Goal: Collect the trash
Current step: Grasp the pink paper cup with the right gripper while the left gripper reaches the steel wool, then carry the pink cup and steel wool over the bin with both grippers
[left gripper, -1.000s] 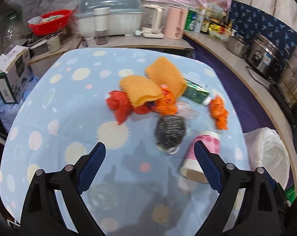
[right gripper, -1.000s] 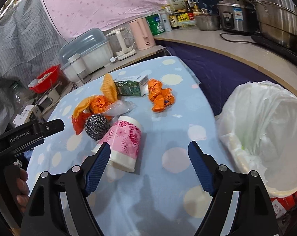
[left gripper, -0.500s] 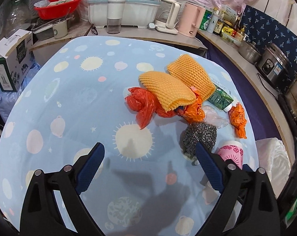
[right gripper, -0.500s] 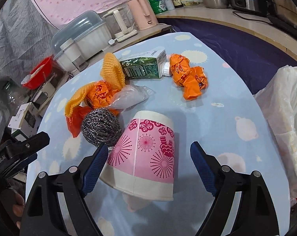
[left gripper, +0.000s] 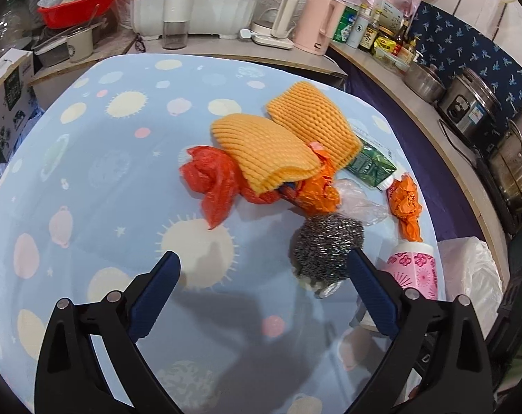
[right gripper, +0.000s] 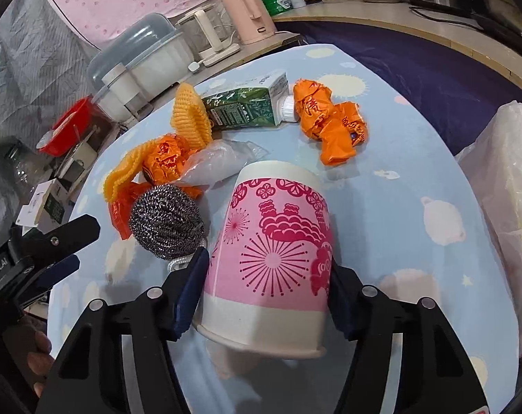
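Note:
A pink-and-white paper cup [right gripper: 274,241] lies on its side on the blue dotted tablecloth [right gripper: 399,158]. My right gripper [right gripper: 266,262] is closing, and its pads touch both sides of the cup. A steel scourer [right gripper: 164,224] sits just left of the cup. Behind them lie orange foam nets [left gripper: 268,148], a red plastic bag [left gripper: 209,179], a green carton [right gripper: 243,107], a crumpled orange wrapper [right gripper: 330,120] and clear plastic film [right gripper: 219,162]. My left gripper [left gripper: 262,258] hangs low over the cloth, opening wide, with nothing between its fingers. The scourer [left gripper: 326,241] lies just ahead of its right finger.
A white bin bag [right gripper: 502,189] stands open off the table's right edge. A counter behind holds a dish rack [left gripper: 192,3], kettles and steel pots [left gripper: 468,107]. A cardboard box [left gripper: 5,103] stands to the left. A hand [right gripper: 36,355] grips the left tool.
My right gripper moved forward and down over the paper cup and its jaws narrowed onto it. My left gripper sank toward the trash pile and its jaws widened slightly.

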The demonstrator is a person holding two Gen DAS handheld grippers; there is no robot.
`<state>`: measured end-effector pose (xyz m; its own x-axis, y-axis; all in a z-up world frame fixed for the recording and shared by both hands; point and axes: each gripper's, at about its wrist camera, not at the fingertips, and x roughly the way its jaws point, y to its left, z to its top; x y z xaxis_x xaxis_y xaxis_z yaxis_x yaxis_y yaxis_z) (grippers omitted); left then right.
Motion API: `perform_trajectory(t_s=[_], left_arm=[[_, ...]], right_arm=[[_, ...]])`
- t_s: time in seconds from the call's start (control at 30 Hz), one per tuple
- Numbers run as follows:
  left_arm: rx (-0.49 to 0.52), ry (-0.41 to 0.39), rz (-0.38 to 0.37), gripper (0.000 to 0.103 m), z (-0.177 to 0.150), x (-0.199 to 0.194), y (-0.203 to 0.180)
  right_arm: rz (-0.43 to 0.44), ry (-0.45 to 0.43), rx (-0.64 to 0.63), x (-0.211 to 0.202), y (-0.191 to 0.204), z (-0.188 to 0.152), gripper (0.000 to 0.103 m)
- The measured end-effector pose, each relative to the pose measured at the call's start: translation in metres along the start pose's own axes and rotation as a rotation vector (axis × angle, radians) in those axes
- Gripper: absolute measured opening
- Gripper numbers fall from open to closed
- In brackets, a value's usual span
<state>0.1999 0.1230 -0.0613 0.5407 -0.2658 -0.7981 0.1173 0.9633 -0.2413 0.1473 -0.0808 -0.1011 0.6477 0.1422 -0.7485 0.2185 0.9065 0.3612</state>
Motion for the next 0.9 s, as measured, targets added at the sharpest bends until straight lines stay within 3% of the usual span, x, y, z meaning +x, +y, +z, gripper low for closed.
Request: perform_trajectory(t_s=[0.33,0.43,0.5,0.63,0.9], left_arm=[[0.081,0.015,-0.004,0.092,0.0,0.037,-0.04],[0.091,0.017,0.001,0.082,0.002,0.044,-0.044],[0.093,0.037,-0.009,0.069,0.002,0.05,-0.046],[0.109,0.057,-0.031,0.053,0.0,0.051,-0.05],[0.124,0.051,-0.043,0.05,-0.008,0.032,-0.057]], right_arm=[[-0.046,-0.05,-0.004,-0.022,-0.021,0.004,0.06],[-0.059,-0.059,-0.006,-0.025,-0.024,0.004,0.06],[-0.059,-0.06,-0.003,-0.026,-0.027,0.004,0.061],[-0.063,-0.065,-0.005,-0.027,-0.029,0.003,0.061],[-0.066,-0.097,-0.013,-0.043,-0.03,0.002,0.061]])
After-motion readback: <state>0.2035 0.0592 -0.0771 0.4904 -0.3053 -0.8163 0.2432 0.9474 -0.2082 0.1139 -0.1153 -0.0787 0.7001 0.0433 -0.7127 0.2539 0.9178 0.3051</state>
